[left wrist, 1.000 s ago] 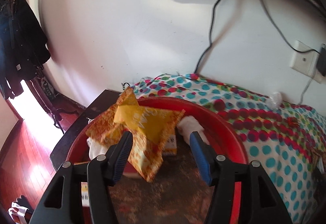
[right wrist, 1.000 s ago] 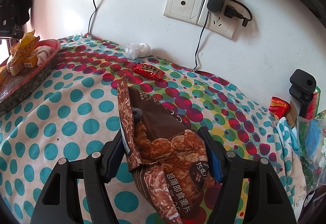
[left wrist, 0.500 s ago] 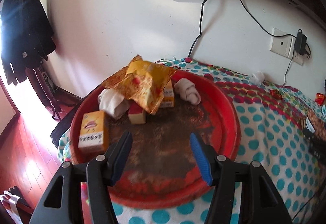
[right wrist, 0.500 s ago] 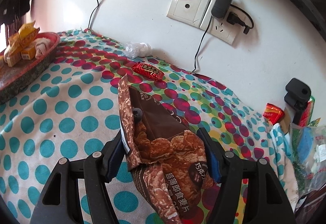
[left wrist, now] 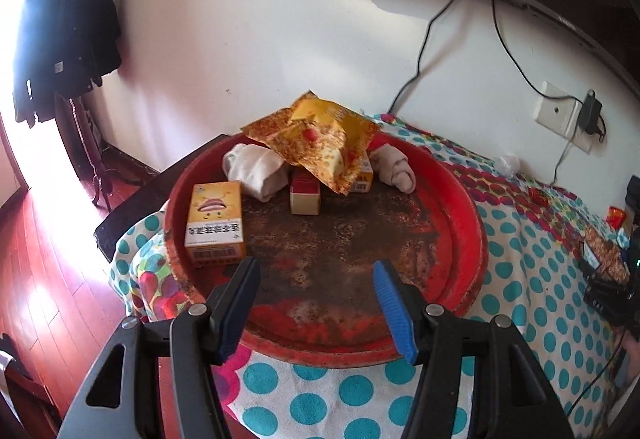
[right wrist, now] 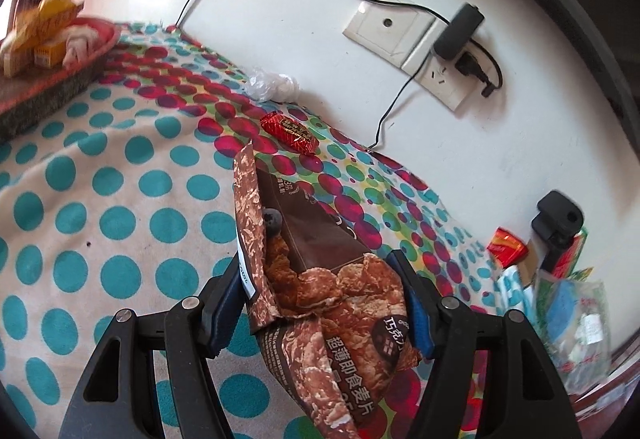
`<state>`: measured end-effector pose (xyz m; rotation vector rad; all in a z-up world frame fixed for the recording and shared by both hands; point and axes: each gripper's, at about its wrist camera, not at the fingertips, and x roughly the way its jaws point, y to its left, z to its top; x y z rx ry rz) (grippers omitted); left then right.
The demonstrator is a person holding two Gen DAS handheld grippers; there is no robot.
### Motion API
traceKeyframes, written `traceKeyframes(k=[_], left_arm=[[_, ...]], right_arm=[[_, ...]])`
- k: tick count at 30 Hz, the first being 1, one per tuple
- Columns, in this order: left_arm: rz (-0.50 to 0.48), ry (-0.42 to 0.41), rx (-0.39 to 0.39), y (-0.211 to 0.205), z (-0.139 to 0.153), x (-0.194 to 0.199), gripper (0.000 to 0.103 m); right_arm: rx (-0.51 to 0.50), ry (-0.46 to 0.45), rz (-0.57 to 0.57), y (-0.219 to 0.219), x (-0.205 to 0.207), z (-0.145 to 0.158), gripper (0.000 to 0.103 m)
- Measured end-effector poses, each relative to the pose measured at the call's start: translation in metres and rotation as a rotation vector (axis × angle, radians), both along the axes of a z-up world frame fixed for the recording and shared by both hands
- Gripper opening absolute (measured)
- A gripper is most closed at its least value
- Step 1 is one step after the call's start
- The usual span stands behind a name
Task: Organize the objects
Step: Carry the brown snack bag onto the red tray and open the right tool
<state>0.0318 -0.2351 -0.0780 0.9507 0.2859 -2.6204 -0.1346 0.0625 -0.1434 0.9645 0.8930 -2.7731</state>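
Over the near rim of the red tray (left wrist: 466,235), the left gripper (left wrist: 316,271) hangs tilted downward, jaws spread with nothing between them — yellow packet (left wrist: 320,147) and boxes lie at the tray's far side. Well to the tray's right, the right gripper (right wrist: 320,279) pinches a brown cereal bag (right wrist: 320,299) above the dotted cloth (right wrist: 120,199).

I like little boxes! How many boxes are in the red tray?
3: orange box near the left rim, red-topped box mid-tray, yellow box under the snack bag. More may hide.
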Motion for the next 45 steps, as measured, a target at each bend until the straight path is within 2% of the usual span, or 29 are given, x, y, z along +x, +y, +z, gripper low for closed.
traceKeyframes(k=[5,9,18,28,34,38,41,45], left_arm=[[0.001,-0.003,-0.003,-0.006,-0.001,-0.002,0.061],[0.013,0.001,0.031,-0.014,-0.001,0.0,0.061],[0.027,0.022,0.019,-0.017,0.004,0.003,0.061],[0.05,0.044,0.029,-0.029,0.012,0.007,0.061],[0.129,0.063,0.05,-0.057,0.018,0.016,0.061],[0.179,0.081,0.074,-0.078,0.021,0.025,0.061],[0.207,0.087,0.087,-0.088,0.021,0.029,0.061],[0.224,0.085,0.114,-0.096,0.018,0.032,0.061]], right_arm=[[-0.071,-0.047,-0.03,-0.006,-0.002,0.013,0.065],[-0.105,-0.049,-0.004,-0.008,0.004,0.023,0.065],[-0.201,-0.031,0.197,-0.041,0.04,0.073,0.065],[-0.276,-0.083,0.396,-0.095,0.094,0.103,0.065],[-0.324,-0.151,0.43,-0.12,0.104,0.11,0.065],[-0.338,-0.19,0.433,-0.144,0.09,0.119,0.065],[-0.32,-0.224,0.42,-0.146,0.085,0.1,0.065],[-0.257,-0.215,0.399,-0.177,0.079,0.083,0.065]])
